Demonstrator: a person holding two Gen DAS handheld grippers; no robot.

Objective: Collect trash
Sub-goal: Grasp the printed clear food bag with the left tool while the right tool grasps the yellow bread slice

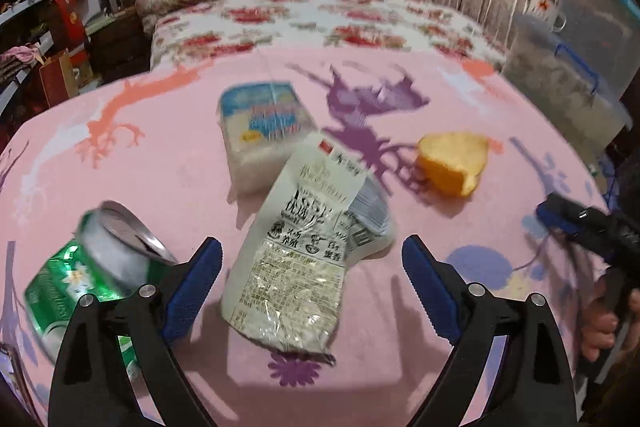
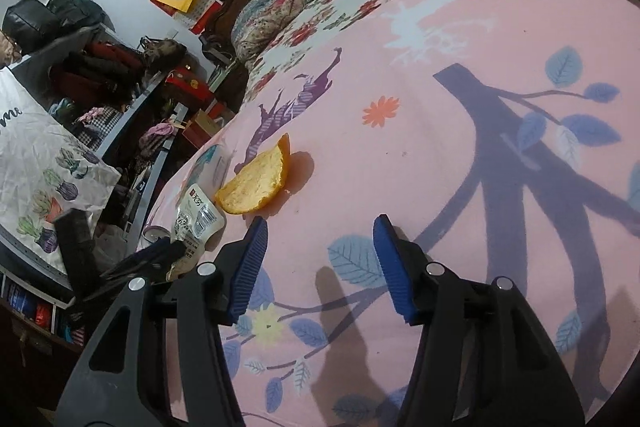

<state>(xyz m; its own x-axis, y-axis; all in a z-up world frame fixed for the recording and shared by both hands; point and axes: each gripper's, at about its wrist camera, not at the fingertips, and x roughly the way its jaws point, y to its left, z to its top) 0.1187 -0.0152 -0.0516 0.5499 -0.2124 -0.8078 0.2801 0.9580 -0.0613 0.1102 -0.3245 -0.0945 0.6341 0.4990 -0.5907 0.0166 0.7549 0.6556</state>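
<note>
The left claw (image 1: 312, 287) is hovering with its blue pads spread wide and nothing between them, directly over a crinkly white printed plastic wrapper (image 1: 298, 251) lying on the pink printed bedsheet (image 1: 160, 155). That wrapper is looking light, thin and floppy, likely slippery too, so pinching it across a puckered middle fold should be safer than chasing a flat edge. Its long axis is running from the near lower edge up and slightly rightward, with the red-marked top end pointing away from the camera and resting against a blue-and-white soft tissue pack (image 1: 262, 123) and a small stack of paper.

To the left, a dented green aluminium drink can (image 1: 86, 275) is lying on its side, its open top tilted up and toward the wrapper; it should be stiff but easily crushed, best taken across the body.

The right claw (image 2: 320, 267) is standing partly apart and empty above bare sheet, with a curved orange fruit peel (image 2: 256, 183) lying just beyond its left pad, pale inside facing up; soft, light, possibly damp.
</note>
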